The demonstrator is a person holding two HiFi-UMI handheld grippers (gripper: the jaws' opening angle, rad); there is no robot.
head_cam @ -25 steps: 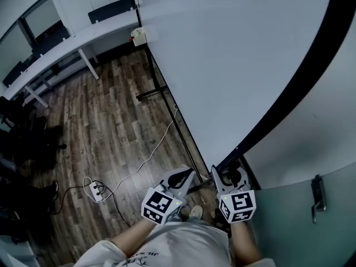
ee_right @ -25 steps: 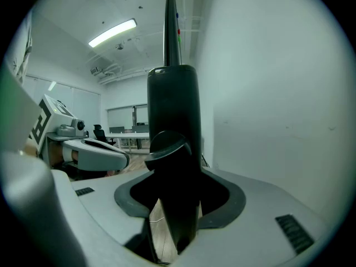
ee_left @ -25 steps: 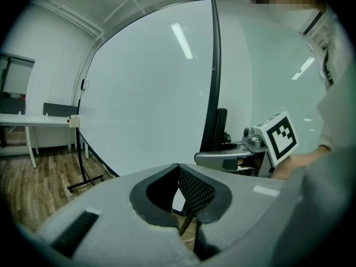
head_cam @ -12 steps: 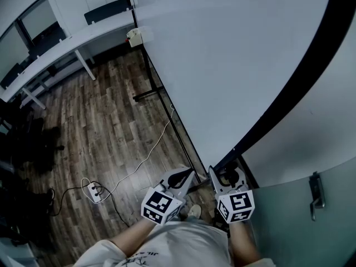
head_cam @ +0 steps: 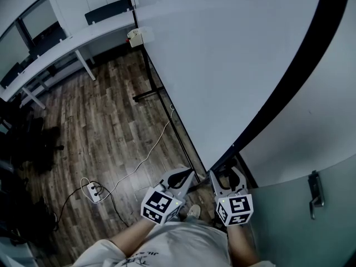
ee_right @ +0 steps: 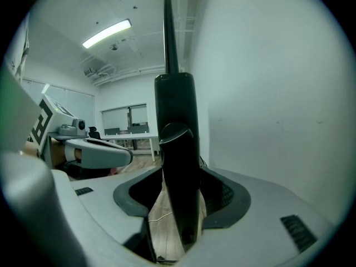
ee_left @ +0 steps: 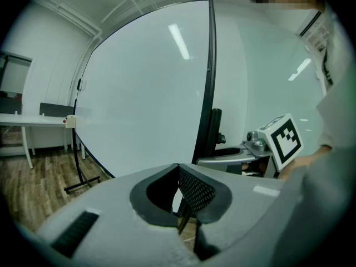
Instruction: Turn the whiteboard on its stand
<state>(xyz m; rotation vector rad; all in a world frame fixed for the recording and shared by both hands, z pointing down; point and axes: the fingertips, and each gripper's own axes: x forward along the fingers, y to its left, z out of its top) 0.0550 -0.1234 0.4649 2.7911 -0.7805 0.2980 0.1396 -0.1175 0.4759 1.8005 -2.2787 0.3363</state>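
Observation:
The large whiteboard (head_cam: 222, 54) fills the upper right of the head view, its black frame edge (head_cam: 278, 88) running down to my hands. Its black stand foot (head_cam: 151, 93) rests on the wood floor. My right gripper (head_cam: 227, 174) is open and straddles the bottom of the frame; in the right gripper view the black post (ee_right: 177, 149) stands between the jaws with a gap on each side. My left gripper (head_cam: 182, 176) is shut and holds nothing, just left of the post. The left gripper view shows the board face (ee_left: 144, 93) ahead.
A long white desk (head_cam: 72, 43) runs along the far wall, with dark chairs (head_cam: 22, 132) at left. A power strip (head_cam: 94, 191) and white cable (head_cam: 150, 152) lie on the floor near the stand. A glass door with a handle (head_cam: 316, 191) is at right.
The board's black frame edge has shifted a little to the left in the head view. My right gripper has edged slightly left with it. The left gripper has hardly moved.

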